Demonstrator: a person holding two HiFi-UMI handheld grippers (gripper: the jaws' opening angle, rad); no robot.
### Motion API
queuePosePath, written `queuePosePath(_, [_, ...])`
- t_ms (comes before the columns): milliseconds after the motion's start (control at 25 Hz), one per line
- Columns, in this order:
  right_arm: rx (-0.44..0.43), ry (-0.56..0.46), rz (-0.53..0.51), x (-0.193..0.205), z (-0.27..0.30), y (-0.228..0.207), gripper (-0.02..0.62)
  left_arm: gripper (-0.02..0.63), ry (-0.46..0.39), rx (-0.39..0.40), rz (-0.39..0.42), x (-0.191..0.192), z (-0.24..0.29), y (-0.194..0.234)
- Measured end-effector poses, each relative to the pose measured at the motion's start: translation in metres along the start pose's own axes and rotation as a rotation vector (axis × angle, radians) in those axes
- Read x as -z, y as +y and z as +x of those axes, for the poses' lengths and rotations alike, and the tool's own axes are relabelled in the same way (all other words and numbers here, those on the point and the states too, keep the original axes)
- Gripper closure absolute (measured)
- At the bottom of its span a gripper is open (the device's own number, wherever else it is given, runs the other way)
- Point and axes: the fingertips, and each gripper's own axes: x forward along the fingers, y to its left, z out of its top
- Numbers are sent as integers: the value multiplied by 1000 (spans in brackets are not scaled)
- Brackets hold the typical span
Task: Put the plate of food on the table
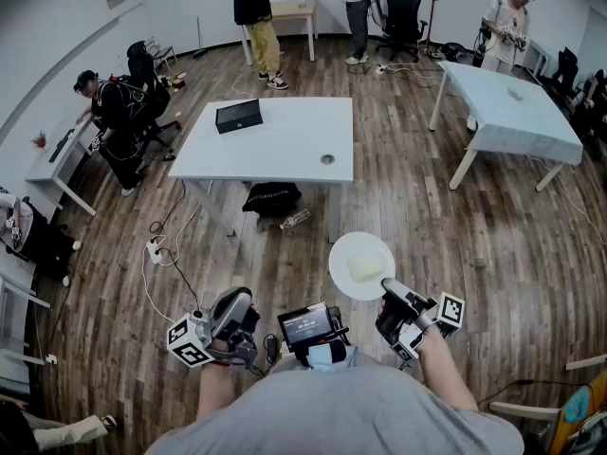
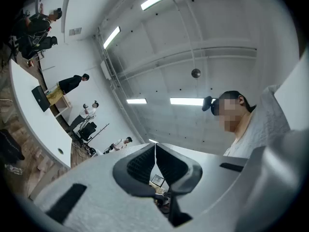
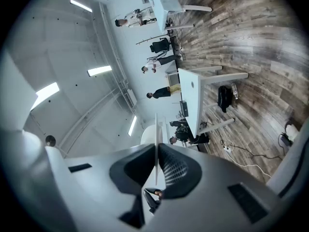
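Now the right gripper (image 1: 387, 292) pinches the plate (image 1: 347, 250) rim, lower middle; the left gripper (image 2: 155, 159) is pressed together, empty. Carry it flat to the table (image 1: 285, 145) above.

The left tool (image 1: 234, 307), jaws shut, seemingly points upward; right tool (image 1: 388, 288), forearm extended, clamps the plate (image 1: 343, 245) rim.

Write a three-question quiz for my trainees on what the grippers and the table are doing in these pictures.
1. True or false: the right gripper is shut on the rim of the white plate.
2. What lies on the white table ahead? A) a red cup B) a black box C) a stack of bowls
3. Fill in: the left gripper has its jaws ____, with nothing between them.

Key: 1 true; 2 B; 3 shut.
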Motion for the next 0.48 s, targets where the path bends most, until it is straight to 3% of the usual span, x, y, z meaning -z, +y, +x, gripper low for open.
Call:
queuePosePath(200, [-23, 5, -46, -26, 26, 8, 555, 584, -1, 59, 34, -4, 27, 19])
queuePosePath(480, [15, -21, -67, -30, 15, 12, 555, 584, 17, 68, 12, -2, 37, 18])
